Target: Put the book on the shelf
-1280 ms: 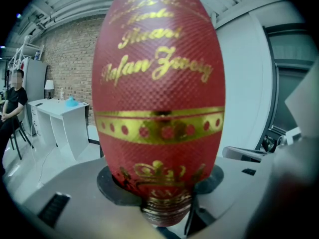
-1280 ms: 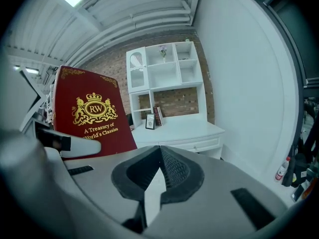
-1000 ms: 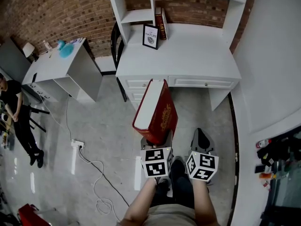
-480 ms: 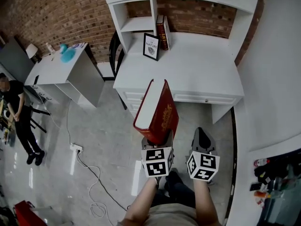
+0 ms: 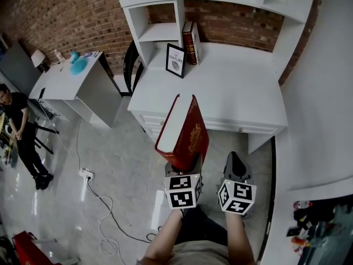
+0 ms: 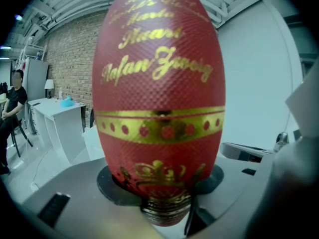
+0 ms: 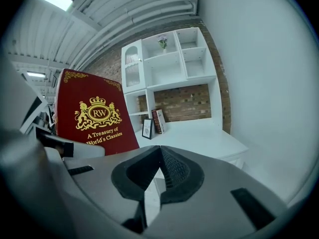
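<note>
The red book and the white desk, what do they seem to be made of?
Red book: likely cloth or textured imitation leather; the spine shows a fine woven grain, matt, with shiny gold-foil lettering. White desk: probably painted or laminated wood board; smooth, even white surface, no grain visible.

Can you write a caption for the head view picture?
Left gripper holds a big red book upright before the white desk.

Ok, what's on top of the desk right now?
A framed print and two upright books stand at the back left of the desk. The red book covers part of the desk's front edge, so anything there is hidden.
</note>
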